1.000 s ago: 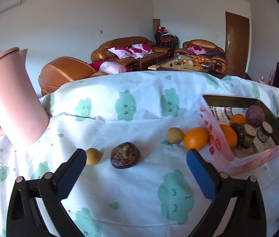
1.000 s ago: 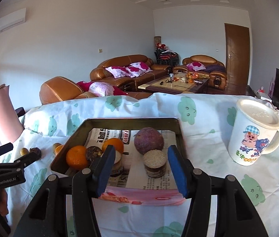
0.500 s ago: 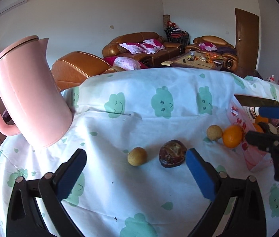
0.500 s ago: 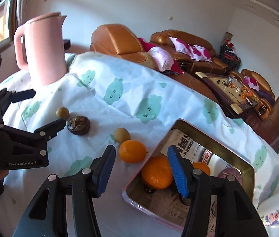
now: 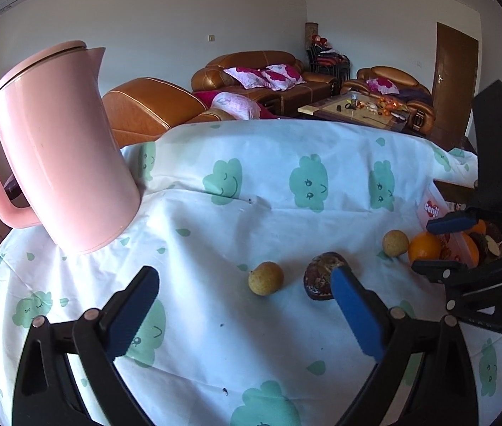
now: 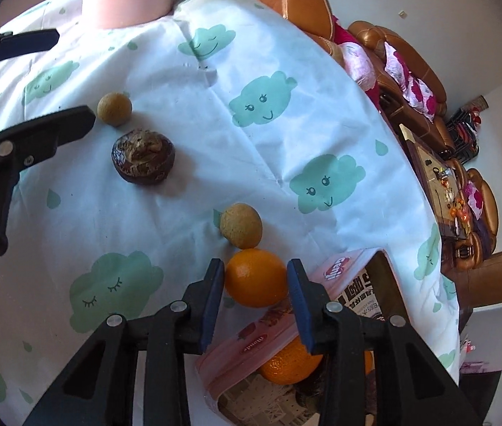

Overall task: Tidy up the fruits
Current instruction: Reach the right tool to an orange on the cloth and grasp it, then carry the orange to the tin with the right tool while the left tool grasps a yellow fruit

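Observation:
An orange (image 6: 255, 277) lies on the cloud-print cloth beside the pink-edged tin box (image 6: 251, 351). My right gripper (image 6: 255, 280) points down over it, its jaws closing, and both blue pads touch the orange's sides. The same right gripper (image 5: 421, 247) shows at the right of the left wrist view, around the orange (image 5: 424, 246). Two small tan fruits (image 6: 241, 225) (image 6: 114, 108) and a dark wrinkled fruit (image 6: 143, 156) lie further left on the cloth. My left gripper (image 5: 242, 277) hovers open near the tan fruit (image 5: 266, 278) and the dark fruit (image 5: 321, 273), with nothing between its fingers.
A tall pink kettle (image 5: 62, 156) stands at the table's far left. The box is lined with newspaper and holds another orange (image 6: 286, 365) and dark fruits. Sofas and a coffee table lie beyond the table's far edge.
My right gripper swung from above the box to the orange on the cloth, rolled, and narrowed its jaws around it. The left gripper drifted sideways and stayed open.

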`<state>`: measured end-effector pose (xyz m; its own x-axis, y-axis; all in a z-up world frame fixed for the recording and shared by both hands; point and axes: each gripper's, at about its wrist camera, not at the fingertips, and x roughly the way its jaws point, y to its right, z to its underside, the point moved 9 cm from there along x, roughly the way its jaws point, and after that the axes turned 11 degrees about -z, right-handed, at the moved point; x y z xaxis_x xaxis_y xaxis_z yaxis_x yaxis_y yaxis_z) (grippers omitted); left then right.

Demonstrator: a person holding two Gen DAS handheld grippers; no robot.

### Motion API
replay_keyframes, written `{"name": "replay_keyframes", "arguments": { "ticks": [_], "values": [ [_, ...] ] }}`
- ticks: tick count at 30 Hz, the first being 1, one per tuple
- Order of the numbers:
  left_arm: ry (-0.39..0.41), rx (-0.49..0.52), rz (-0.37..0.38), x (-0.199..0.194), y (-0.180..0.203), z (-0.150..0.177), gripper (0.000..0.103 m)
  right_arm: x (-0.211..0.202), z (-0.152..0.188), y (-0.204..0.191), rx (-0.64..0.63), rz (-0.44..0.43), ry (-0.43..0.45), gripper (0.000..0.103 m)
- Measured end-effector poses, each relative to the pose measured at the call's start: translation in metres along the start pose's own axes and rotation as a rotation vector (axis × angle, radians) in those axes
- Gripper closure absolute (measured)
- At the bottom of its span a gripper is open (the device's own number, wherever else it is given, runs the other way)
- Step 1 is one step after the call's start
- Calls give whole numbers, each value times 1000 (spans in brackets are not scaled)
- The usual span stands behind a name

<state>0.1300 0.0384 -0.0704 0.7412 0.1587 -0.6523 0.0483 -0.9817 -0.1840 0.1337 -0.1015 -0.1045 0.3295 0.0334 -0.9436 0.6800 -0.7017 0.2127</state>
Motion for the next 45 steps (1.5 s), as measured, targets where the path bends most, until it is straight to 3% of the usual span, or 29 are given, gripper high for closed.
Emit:
{"name": "replay_keyframes", "arguments": {
  "ticks": [6,13,17,20,24,27,31,34,38,40,45],
  "values": [
    [-14,-13,19,1,1,2,4,5,6,4,-89,59,-91,62],
    [5,-18,12,0,-2,0,4,-5,6,8,12,14,-30,67],
    [57,5,57,-10,9,-5,9,-51,9,11,211,-60,246,67],
    [80,20,147,-16,29,-8,10,-84,31,24,391,16,438,67],
    [15,44,302,-12,70,-11,15,-106,68,33,570,99,581,67],
    [11,123,286,-7,101,-16,22,-117,97,41,666,159,645,67],
    [-5,213,257,5,134,-22,44,-111,105,64,721,199,675,67],
    [-37,236,263,16,150,-21,48,-110,110,71,752,184,693,67],
    [-92,268,239,35,162,-12,64,-102,114,70,761,165,690,67],
    [-82,267,249,32,163,-14,70,-99,114,70,758,161,684,67],
    [-77,231,247,32,154,-17,72,-93,117,70,782,150,683,67]
  ]
}}
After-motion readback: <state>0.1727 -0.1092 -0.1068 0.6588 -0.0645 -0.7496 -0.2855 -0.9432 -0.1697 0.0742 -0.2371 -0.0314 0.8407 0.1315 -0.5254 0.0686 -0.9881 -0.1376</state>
